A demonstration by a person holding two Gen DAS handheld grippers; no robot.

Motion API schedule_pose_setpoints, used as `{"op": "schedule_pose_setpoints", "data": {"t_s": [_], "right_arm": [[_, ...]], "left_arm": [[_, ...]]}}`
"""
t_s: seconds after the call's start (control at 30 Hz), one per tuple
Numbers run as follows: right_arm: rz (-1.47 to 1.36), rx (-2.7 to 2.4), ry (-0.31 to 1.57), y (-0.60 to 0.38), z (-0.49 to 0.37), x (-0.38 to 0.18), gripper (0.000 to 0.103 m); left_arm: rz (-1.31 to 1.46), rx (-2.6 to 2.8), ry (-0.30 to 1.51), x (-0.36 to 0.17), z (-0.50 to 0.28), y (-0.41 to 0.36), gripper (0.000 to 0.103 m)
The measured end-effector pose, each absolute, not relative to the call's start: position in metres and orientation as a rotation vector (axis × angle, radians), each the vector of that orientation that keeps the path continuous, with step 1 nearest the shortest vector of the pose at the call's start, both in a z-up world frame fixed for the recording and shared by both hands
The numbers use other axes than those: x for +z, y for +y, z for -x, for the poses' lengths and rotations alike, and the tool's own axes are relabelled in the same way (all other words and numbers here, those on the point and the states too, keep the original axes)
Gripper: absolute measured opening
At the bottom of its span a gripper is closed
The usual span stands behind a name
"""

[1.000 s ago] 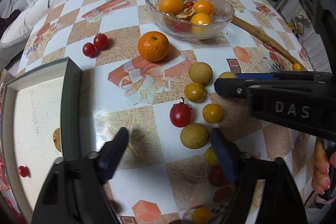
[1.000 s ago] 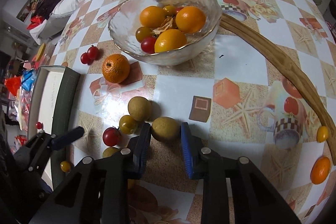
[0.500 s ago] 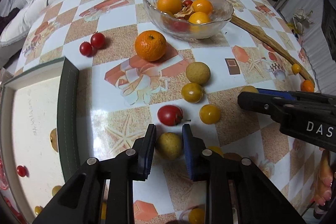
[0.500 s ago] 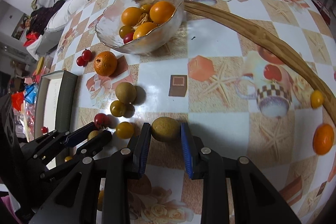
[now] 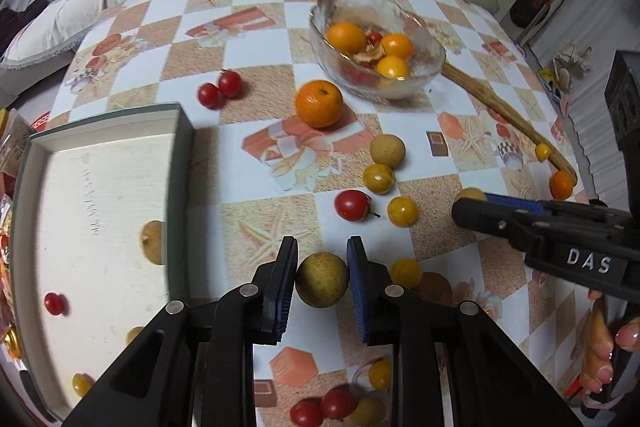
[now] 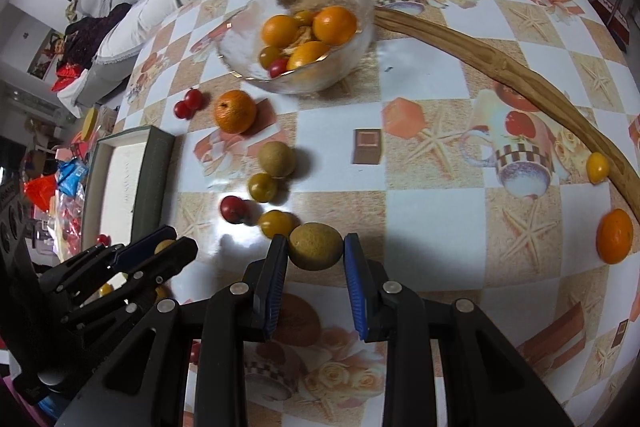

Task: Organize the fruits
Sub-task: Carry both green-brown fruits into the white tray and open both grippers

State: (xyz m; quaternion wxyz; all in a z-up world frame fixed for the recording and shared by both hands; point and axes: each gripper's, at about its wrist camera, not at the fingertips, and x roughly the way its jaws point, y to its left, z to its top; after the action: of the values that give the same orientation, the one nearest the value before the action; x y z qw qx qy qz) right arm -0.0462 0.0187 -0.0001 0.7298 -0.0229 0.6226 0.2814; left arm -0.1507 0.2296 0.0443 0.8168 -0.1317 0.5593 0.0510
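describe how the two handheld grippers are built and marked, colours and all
Both the left gripper and the right gripper are black angular plastic frames with silver rivets and flat blue ribbed pads. White letters DAS mark the right one's side.

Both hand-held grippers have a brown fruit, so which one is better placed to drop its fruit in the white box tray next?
Left, probably. The left hand-held gripper, shut on its brown fruit, is right beside the white box tray. The right hand-held gripper holds its own fruit farther from the tray, with the left one between.
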Motion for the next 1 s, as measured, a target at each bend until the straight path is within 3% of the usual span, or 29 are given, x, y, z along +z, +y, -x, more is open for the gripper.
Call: {"op": "schedule_pose_setpoints", "data": {"t_s": [0.47,1.0], "right_arm": [[0.127,0.727,1.348,0.092,0.074,0.014,0.031],[0.247,0.861,1.311,0.213,0.096,0.012,0.031]], "left_arm": [[0.315,0.250,1.143,0.061,0.192,0.306,0.027],[0.328,0.441,1.149,0.038,0.210,0.410,0.027]]}}
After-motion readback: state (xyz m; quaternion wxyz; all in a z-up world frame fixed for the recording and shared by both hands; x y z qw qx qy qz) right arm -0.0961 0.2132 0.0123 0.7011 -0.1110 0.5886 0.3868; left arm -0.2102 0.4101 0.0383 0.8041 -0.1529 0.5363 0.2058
